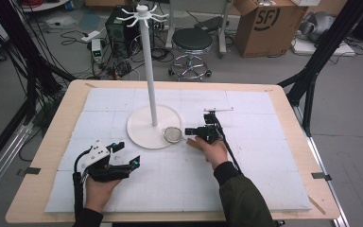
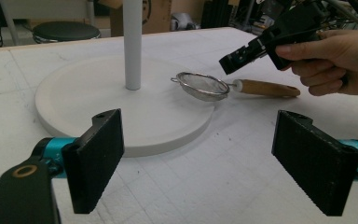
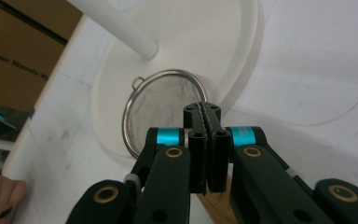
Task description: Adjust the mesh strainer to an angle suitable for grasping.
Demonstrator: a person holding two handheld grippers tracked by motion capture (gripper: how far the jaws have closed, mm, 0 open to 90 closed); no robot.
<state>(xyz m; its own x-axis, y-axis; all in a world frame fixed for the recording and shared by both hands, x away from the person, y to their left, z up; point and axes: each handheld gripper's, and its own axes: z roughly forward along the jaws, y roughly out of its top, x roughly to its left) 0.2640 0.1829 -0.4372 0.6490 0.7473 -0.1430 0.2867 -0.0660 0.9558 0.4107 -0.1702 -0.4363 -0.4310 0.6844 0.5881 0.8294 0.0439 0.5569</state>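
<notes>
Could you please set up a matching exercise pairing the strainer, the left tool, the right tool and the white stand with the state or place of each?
Things:
1. strainer
2. left tool
3. right tool
4. white stand

States or places:
A. jaws pressed together, nothing between them, just above the wooden handle
B. upright on a round base, hooks at the top
C. jaws wide apart, empty
D. mesh bowl resting on the base's edge, handle out on the table

Pairs: 1-D, 2-C, 3-A, 4-B
</notes>
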